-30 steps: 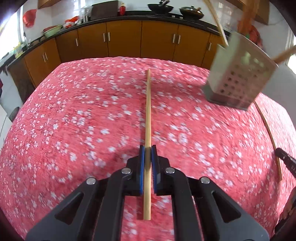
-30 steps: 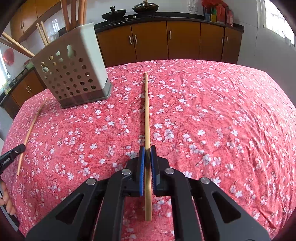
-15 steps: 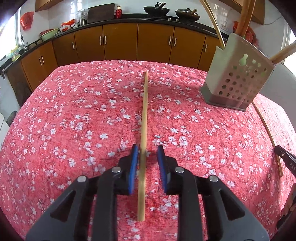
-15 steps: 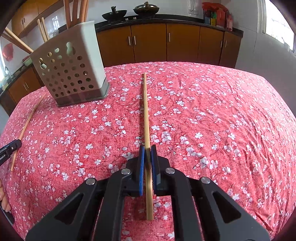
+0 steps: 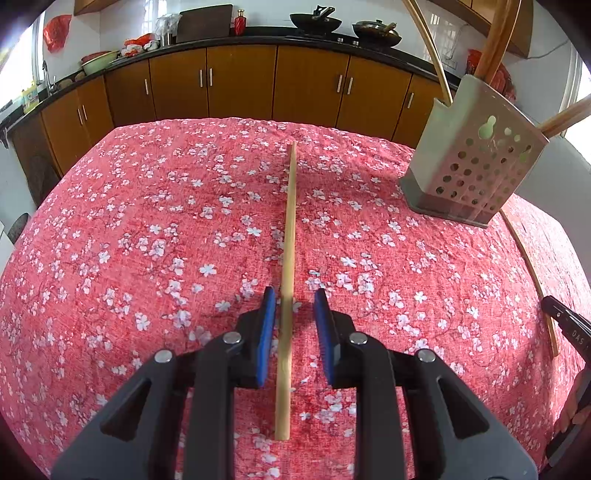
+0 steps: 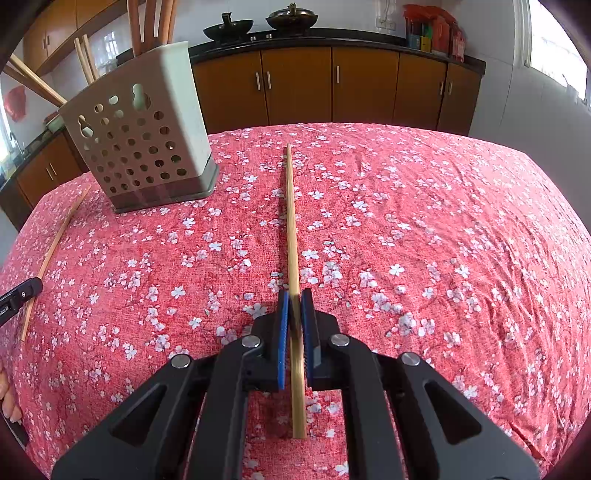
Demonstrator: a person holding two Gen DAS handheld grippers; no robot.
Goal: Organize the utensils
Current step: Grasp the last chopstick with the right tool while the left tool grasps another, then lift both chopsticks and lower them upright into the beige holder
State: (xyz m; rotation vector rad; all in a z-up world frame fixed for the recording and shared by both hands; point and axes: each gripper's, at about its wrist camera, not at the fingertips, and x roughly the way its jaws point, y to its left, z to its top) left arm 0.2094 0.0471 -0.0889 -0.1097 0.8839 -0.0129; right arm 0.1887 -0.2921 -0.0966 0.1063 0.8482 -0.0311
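Note:
A wooden chopstick point(image 5: 289, 258) lies on the red flowered tablecloth point(image 5: 129, 240) between the blue pads of my left gripper point(image 5: 294, 299), which is open around it. My right gripper point(image 6: 294, 299) is shut on another chopstick point(image 6: 291, 221) that points away over the cloth. A grey perforated utensil holder point(image 5: 476, 166) with several wooden utensils stands to the far right in the left wrist view and to the far left in the right wrist view point(image 6: 140, 144). A third chopstick point(image 6: 55, 254) lies beside the holder near the table edge.
Brown kitchen cabinets point(image 5: 240, 77) run behind the table with woks on the counter point(image 5: 314, 22). The other gripper's tip shows at the right edge of the left wrist view point(image 5: 565, 325) and at the left edge of the right wrist view point(image 6: 18, 299).
My left gripper has opened and let go of its chopstick, which now lies on the cloth. My right gripper stays shut on its chopstick and has lowered a little.

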